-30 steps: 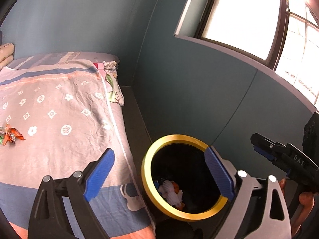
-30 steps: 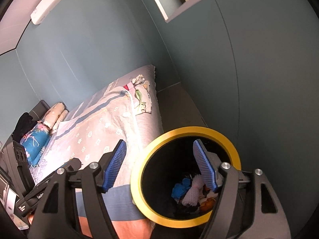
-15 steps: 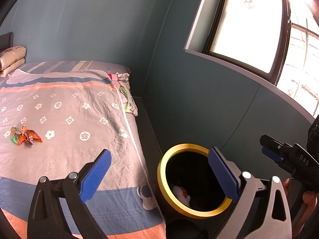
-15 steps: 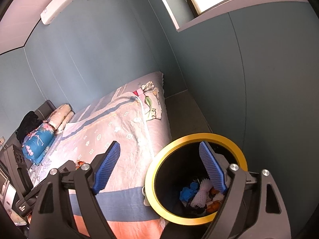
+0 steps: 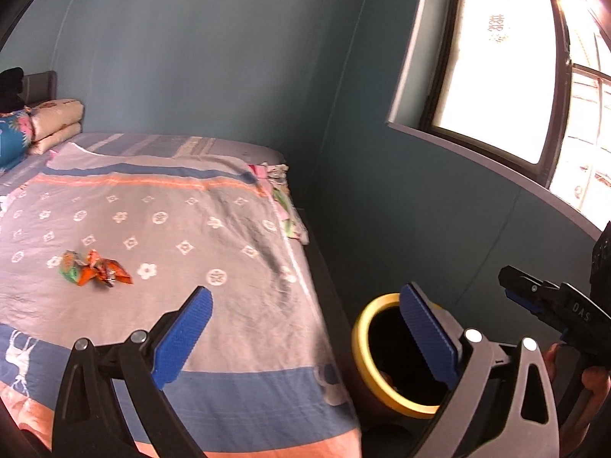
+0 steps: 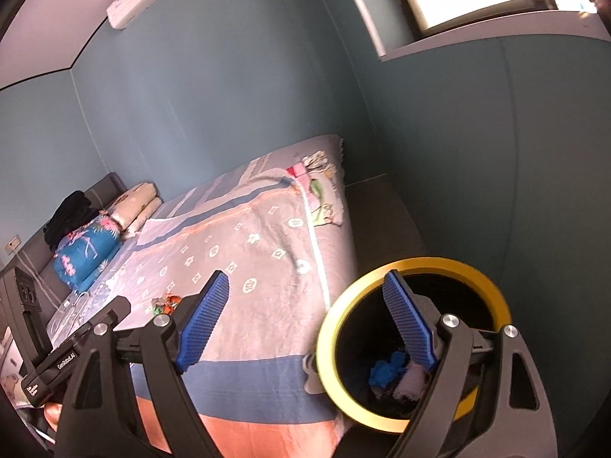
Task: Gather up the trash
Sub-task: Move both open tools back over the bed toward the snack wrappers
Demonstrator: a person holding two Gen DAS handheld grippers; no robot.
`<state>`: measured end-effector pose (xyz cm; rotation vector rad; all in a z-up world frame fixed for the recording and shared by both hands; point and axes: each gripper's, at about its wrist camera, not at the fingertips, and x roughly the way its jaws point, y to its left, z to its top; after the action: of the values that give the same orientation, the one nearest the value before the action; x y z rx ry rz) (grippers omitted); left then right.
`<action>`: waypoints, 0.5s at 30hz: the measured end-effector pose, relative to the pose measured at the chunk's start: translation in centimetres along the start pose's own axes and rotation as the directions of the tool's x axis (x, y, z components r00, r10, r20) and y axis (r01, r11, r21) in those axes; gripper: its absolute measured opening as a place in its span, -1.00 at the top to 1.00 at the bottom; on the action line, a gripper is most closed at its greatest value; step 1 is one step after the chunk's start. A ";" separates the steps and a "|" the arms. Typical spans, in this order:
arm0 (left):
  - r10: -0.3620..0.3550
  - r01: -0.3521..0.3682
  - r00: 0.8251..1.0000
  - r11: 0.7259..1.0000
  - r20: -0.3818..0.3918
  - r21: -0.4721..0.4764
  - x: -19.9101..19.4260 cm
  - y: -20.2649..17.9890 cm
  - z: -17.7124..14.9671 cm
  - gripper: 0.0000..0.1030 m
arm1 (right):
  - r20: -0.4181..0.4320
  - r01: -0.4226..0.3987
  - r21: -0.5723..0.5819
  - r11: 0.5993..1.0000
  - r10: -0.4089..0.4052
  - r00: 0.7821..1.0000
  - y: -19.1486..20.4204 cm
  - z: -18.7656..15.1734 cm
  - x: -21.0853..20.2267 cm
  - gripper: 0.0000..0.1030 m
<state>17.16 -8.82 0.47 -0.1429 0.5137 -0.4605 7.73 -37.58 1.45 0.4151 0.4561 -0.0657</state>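
Observation:
A crumpled orange and green wrapper [image 5: 93, 268] lies on the bed's patterned cover, left of the middle; it also shows small in the right wrist view [image 6: 167, 301]. A black bin with a yellow rim [image 5: 368, 358] stands on the floor beside the bed, with blue and white trash inside [image 6: 389, 368]. My left gripper [image 5: 305, 336] is open and empty, above the bed's near right corner. My right gripper [image 6: 305, 322] is open and empty, over the bin's rim [image 6: 416, 267] and the bed edge.
The bed [image 5: 152, 210] fills the left, with pillows [image 5: 57, 122] and folded bedding [image 6: 86, 248] at its head. A floral cloth [image 5: 290, 210] hangs off its far right edge. Blue walls and a window [image 5: 496, 76] stand to the right. A narrow floor strip [image 6: 382, 210] runs between bed and wall.
Both grippers have risen and pulled back from the bin, turning left towards the bed. The bin now sits lower right and the wrapper is nearer the middle. Both stay open.

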 end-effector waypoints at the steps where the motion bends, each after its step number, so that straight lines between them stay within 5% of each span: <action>1: 0.011 -0.011 1.000 1.000 -0.002 -0.006 0.0 0.7 0.0 -0.84 | -0.007 -0.011 -0.010 1.000 0.011 1.000 0.5 -0.1 0.8 -0.55; 15: 0.213 -0.214 0.977 0.969 -0.018 -0.122 1.5 11.6 0.1 -0.84 | -0.087 -0.133 -0.096 0.987 0.124 0.988 6.7 -1.1 8.7 -0.56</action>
<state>22.82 0.84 -2.96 -0.2024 0.5558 -0.2185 16.07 -30.70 -0.76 0.3474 0.5090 0.0993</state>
